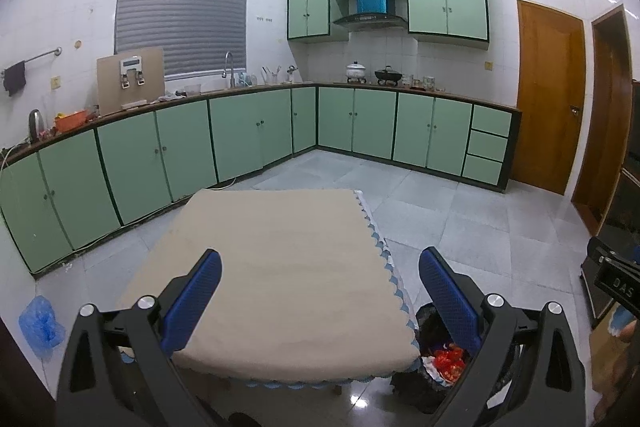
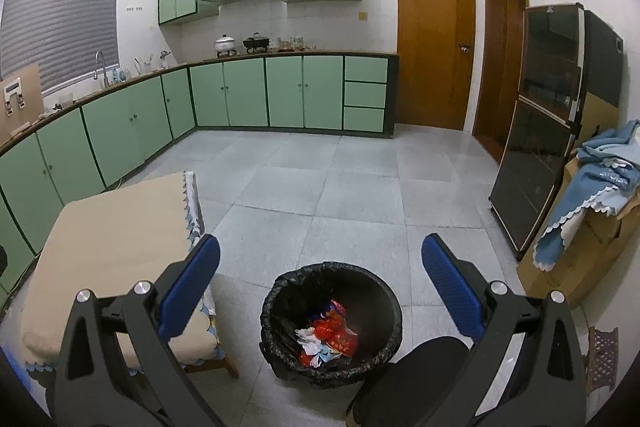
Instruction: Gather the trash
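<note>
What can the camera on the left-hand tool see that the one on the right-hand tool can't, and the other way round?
Only the left wrist view shows the blue plastic bag on the floor and the orange basket on the counter. Only the right wrist view shows the dark glass cabinet and the blue cloth draped over a cardboard box. Both show the cloth-covered table, the black bin with trash inside, and open grippers.

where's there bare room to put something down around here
The beige cloth-covered table top is bare from edge to edge. The grey tiled floor is open between the green base cabinets and the black-lined trash bin. The far countertop is crowded with pots and jars.
</note>
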Motion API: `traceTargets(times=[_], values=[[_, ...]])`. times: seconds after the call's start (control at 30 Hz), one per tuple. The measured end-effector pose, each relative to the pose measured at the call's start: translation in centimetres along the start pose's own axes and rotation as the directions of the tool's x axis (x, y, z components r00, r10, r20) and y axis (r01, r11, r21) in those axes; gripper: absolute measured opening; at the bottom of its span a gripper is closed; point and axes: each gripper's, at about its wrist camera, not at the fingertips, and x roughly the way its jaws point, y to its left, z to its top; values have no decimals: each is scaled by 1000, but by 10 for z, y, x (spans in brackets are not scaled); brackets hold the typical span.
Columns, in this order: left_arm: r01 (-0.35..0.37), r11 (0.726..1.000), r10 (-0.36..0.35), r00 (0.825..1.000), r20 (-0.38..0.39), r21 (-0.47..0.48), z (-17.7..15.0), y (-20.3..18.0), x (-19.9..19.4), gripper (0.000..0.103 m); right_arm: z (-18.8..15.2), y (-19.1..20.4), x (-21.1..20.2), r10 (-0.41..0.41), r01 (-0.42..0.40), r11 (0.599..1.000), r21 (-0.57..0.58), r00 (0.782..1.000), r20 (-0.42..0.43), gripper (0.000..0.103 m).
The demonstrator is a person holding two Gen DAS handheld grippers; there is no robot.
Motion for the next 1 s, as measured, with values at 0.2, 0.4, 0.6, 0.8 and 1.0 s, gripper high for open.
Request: traceTargets(times=[0.2, 0.4, 0.6, 0.8, 1.0], values=[[-2, 1000, 2, 1000, -2, -1, -1, 2, 1, 97, 4, 3, -6, 10, -10, 1000, -8, 1000, 14, 98], [-7, 1000, 7, 1000, -4, -3, 0, 3, 2, 97, 5, 4, -7, 18, -18, 1000, -10, 1000, 18, 98], [-8, 1000, 8, 1000, -5, -3, 1, 2, 2, 97, 5, 5, -8, 20, -19, 1000, -10, 1000, 19, 98], [-9, 1000, 9, 1000, -5, -4, 2, 2, 3, 97, 5, 4, -7, 22, -21, 1000, -10, 1000, 19, 98], [-9, 1000, 9, 1000, -5, -6, 0, 3, 3, 97, 5, 6, -5, 26, -26, 1000, -13, 999, 20, 98]])
